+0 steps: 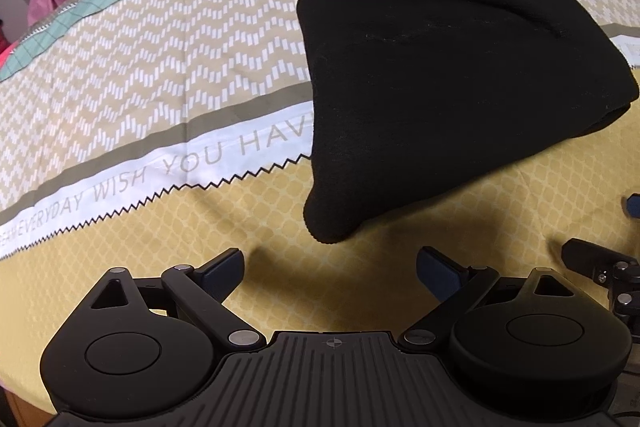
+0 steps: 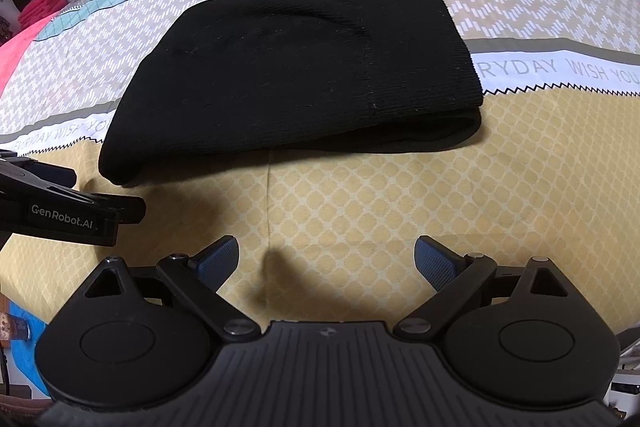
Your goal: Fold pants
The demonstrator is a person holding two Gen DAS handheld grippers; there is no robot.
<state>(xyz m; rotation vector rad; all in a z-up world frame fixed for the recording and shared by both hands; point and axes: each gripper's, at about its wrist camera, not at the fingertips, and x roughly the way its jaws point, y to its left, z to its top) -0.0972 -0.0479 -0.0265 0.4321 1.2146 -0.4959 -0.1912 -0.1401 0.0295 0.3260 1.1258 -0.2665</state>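
Bedspread point(image 2: 360, 195) | pants point(image 2: 288, 75) folded | both claws wide apart, empty

Black pants point(image 2: 288, 75) on yellow lattice-patterned, chevron-striped bedspread point(image 2: 400, 195).

The left gripper point(image 1: 330, 267) is matte black, with a ribbed housing marked by a small crosshair, a round domed cover on each side of that housing, and flat link bars joined by silver pivot pins leading out to two short fingers faced with dark blue pads point(image 1: 438, 271). The right gripper point(image 2: 326, 261) has the same build, its textured pads point(image 2: 218, 259) a brighter blue. Seen from the right wrist, the left gripper's side carries white "GenRobot.AI" lettering point(image 2: 62, 221).
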